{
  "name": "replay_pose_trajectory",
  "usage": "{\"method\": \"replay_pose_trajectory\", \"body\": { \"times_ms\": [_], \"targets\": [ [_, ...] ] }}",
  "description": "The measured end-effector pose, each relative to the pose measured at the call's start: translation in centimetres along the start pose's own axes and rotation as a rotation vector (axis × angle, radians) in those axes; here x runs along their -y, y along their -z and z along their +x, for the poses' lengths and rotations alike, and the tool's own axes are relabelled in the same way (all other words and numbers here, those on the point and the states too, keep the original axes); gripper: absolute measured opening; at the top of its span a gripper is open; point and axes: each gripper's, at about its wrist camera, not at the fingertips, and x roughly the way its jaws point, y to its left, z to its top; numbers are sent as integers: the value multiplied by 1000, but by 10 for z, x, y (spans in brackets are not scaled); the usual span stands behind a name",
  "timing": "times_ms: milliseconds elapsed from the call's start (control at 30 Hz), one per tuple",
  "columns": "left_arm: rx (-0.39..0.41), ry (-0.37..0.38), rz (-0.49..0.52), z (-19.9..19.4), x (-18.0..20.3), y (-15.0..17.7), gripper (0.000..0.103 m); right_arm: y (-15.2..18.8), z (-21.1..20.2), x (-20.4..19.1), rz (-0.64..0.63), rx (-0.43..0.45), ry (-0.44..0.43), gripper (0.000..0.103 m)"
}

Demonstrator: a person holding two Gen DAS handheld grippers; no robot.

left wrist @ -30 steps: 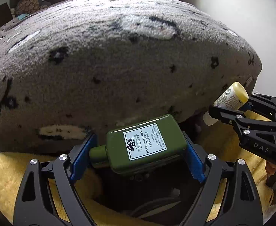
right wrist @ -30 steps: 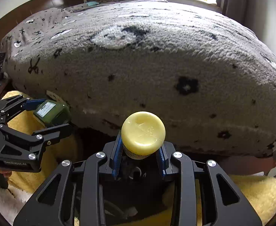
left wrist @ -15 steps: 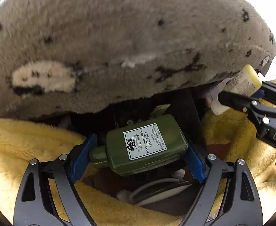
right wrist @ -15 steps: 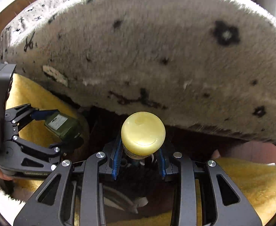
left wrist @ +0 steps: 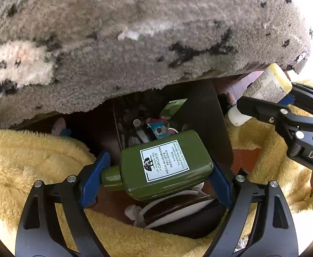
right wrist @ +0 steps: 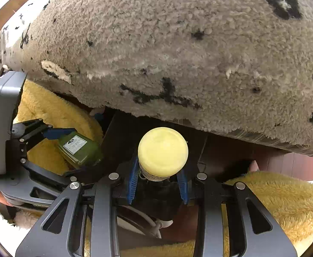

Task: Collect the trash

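Note:
My left gripper [left wrist: 156, 171] is shut on a green Origins bottle [left wrist: 165, 165] with a white label, held sideways between the blue pads. It also shows in the right wrist view [right wrist: 79, 148], at the left. My right gripper [right wrist: 159, 178] is shut on a pale yellow tube bottle [right wrist: 162, 152], its round bottom towards the camera. The tube also shows in the left wrist view [left wrist: 263, 87], at the right. Both bottles hang over a dark bin [left wrist: 218, 115] holding wrappers and other trash [left wrist: 156, 126] under the bed's edge.
A grey fleece bed cover [left wrist: 135, 38] with black marks overhangs the bin and fills the upper view. Yellow plush fabric [left wrist: 28, 160] lies on both sides of the bin. White cable or tubing [left wrist: 167, 205] lies below the green bottle.
Both grippers have moved down and forward towards the gap under the bed cover, each keeping its bottle. The dark bin with trash has come into view.

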Motion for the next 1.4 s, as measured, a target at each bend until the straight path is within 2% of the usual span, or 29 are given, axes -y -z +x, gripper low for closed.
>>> {"method": "replay_pose_trajectory", "body": {
  "times_ms": [167,267,333,433,667,767,800,1000,1133,1267,1400],
  "targets": [
    [-3,-10,0,3,-1,3,84,-3,2,-1,3,-4,5,35],
    [16,-20,2,-4,-1,1,90,-3,-2,0,3,9,9,48],
    [27,-31,1,-8,-1,2,91,-4,-6,0,4,17,15,49],
    [45,-42,-7,-13,-2,2,92,-3,-11,0,6,29,25,56],
    [112,-65,-22,-39,-7,1,95,-9,-36,5,23,88,64,89],
    [163,-71,-24,-58,-8,-3,95,-16,-53,8,22,129,98,97],
    [184,-73,-25,-66,-8,-6,95,-17,-58,9,23,142,107,100],
    [354,-138,-20,-130,-6,-25,95,-33,-105,14,24,267,184,100],
    [485,-200,-29,-179,-8,-40,95,-50,-150,15,21,404,255,100],
    [618,-229,-63,-223,-10,-56,95,-66,-187,14,34,516,339,100],
    [734,-252,-85,-263,-7,-70,95,-77,-222,17,57,626,366,100]
  ]
}}
